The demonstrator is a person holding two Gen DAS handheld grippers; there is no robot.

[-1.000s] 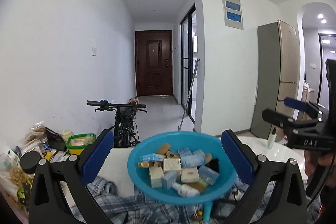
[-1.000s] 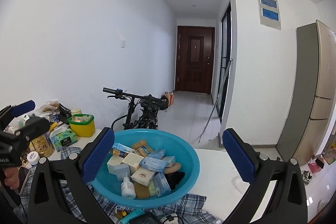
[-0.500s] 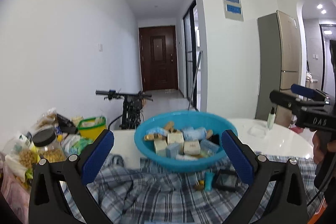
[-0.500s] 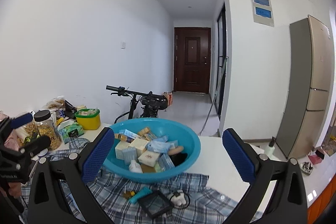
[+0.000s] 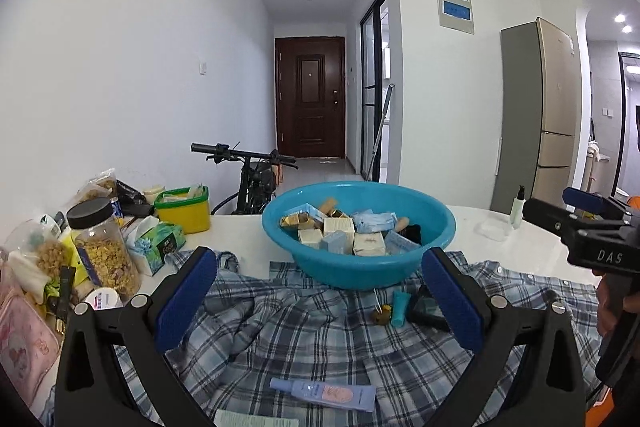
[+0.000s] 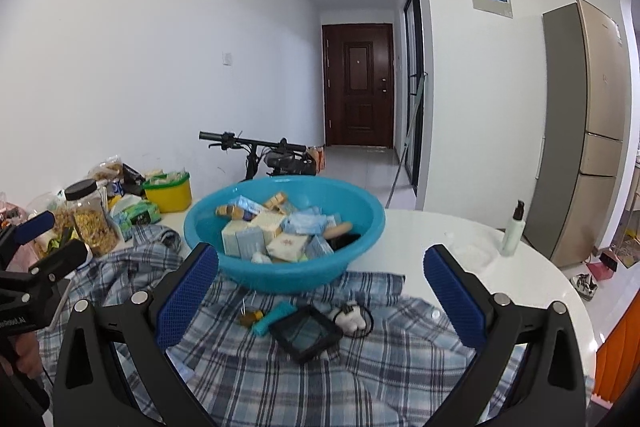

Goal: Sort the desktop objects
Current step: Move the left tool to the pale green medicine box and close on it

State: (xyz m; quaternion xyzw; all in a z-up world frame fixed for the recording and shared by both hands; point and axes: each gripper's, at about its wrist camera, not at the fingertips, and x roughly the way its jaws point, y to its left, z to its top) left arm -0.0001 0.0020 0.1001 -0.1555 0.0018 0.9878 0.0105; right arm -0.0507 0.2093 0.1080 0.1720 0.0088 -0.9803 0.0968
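A lived-in home, by its dark wooden entry door (image 5: pixel 310 99) at the end of a hallway, a bicycle (image 6: pixel 276 157) parked against the wall, a tall refrigerator (image 6: pixel 588 131), and a white dining table (image 6: pixel 436 231) heaped with snack jars and a plaid shirt (image 5: pixel 320 339)

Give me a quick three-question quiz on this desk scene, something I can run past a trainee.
1. True or false: the blue basin rests partly on the plaid shirt.
2. What stands nearest the fridge: A pump bottle, B cereal jar, C tissue pack?
3. Are the left tongs and right tongs holding anything?

Key:
1. True.
2. A, the pump bottle.
3. No, both are open and empty.
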